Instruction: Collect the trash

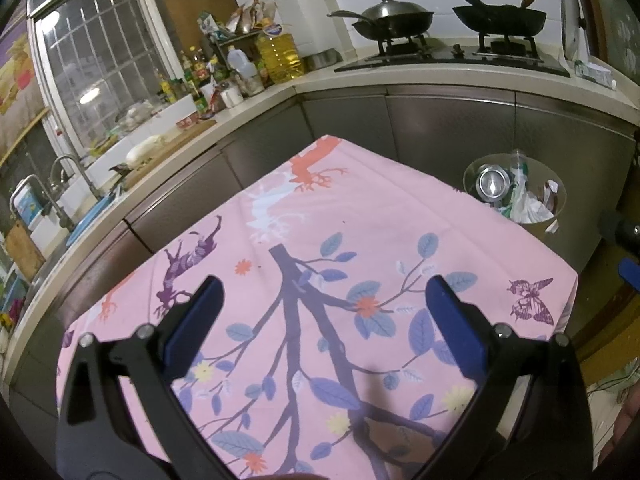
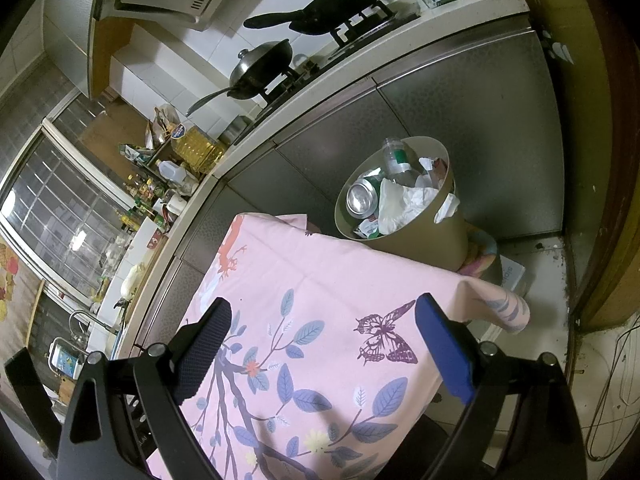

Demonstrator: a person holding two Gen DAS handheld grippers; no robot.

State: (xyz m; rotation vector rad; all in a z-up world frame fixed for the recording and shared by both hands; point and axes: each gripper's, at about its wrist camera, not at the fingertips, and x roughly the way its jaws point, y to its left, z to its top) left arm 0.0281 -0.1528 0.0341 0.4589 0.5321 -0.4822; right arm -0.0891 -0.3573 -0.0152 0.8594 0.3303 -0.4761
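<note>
Jaws spread wide on the left gripper (image 1: 322,300), nothing between them, hanging over the pink floral cloth (image 1: 320,240) that covers the surface. Same for the right gripper (image 2: 323,330): jaws apart and empty, above the printed butterfly near the cloth's corner. Beyond that far corner stands the trash bin (image 2: 420,236), a tan round bucket packed to the rim: a dented silver can (image 2: 361,199), a clear plastic bottle (image 2: 396,160) with a green label, crumpled white paper (image 2: 404,204). Behind it run grey cabinet doors (image 2: 460,120).
</note>
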